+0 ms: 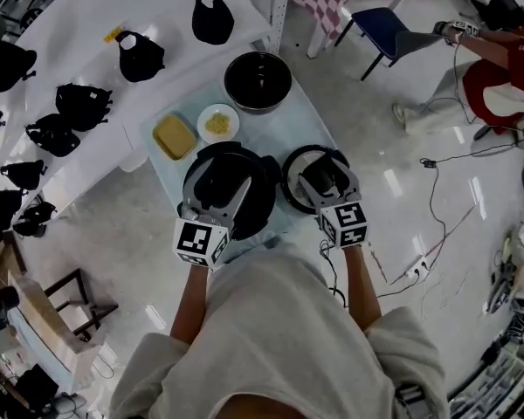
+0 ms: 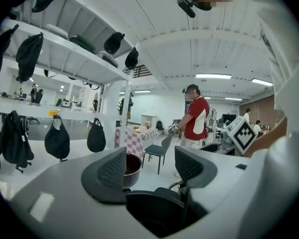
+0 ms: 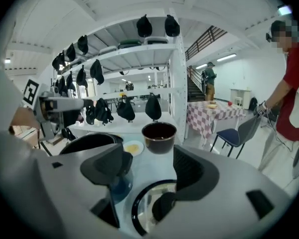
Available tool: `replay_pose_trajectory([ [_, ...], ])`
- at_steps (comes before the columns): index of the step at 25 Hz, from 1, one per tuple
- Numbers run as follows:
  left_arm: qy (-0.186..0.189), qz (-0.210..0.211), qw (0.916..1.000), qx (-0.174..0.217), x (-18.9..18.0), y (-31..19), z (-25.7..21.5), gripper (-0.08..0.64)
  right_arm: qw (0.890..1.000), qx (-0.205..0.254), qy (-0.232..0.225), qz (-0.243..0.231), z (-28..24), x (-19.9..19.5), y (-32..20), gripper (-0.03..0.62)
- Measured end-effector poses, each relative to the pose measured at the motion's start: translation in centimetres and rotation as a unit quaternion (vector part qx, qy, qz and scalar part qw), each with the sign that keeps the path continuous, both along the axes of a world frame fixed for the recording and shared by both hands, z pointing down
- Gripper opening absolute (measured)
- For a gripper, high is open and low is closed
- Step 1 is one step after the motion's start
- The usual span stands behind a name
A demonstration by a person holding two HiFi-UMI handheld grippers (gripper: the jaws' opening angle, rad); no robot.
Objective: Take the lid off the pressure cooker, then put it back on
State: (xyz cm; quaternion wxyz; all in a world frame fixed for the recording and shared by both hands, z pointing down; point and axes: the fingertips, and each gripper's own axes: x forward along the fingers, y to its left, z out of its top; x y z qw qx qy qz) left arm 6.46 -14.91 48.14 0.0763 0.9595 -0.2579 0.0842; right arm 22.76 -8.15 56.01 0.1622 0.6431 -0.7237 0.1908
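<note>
Grippers first: the right gripper (image 3: 150,168) has its jaws apart and holds nothing. It hangs just above the lid (image 3: 142,208). The lid lies flat on the table (image 1: 310,120), just right of the cooker (image 1: 260,203), near the table's front edge. The left gripper (image 2: 150,167) is open and empty too, over the cooker. Behind the cooker stand a plate (image 1: 218,122), a yellow box (image 1: 175,136) and a dark bowl (image 1: 258,81), with bare table between.
</note>
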Motion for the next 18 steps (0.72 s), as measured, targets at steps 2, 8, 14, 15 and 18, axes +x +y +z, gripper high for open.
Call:
replay_pose_trajectory([
  [2, 0.000, 0.008, 1.0000, -0.002, 0.7, 0.5, 0.1, 0.291, 0.999, -0.047, -0.006, 0.000, 3.6, 0.9, 0.8, 0.318],
  [8, -0.005, 0.009, 0.9999, -0.004, 0.9, 1.1, 0.0, 0.291, 0.982, -0.188, -0.017, -0.020, 13.6, 3.0, 2.5, 0.319],
  [14, -0.010, 0.000, 0.9999, -0.004, 0.0, 1.3, 0.0, 0.291, 0.957, -0.287, -0.005, -0.032, 19.3, 5.0, 3.1, 0.319],
  [15, -0.011, -0.002, 0.9999, -0.004, -0.2, 1.2, 0.0, 0.291, 0.952, -0.303, -0.004, -0.035, 20.0, 5.0, 3.2, 0.319],
  [18, -0.015, -0.010, 0.9998, -0.004, -0.9, 1.1, 0.0, 0.291, 0.938, -0.343, -0.003, -0.043, 21.8, 4.9, 3.5, 0.319],
])
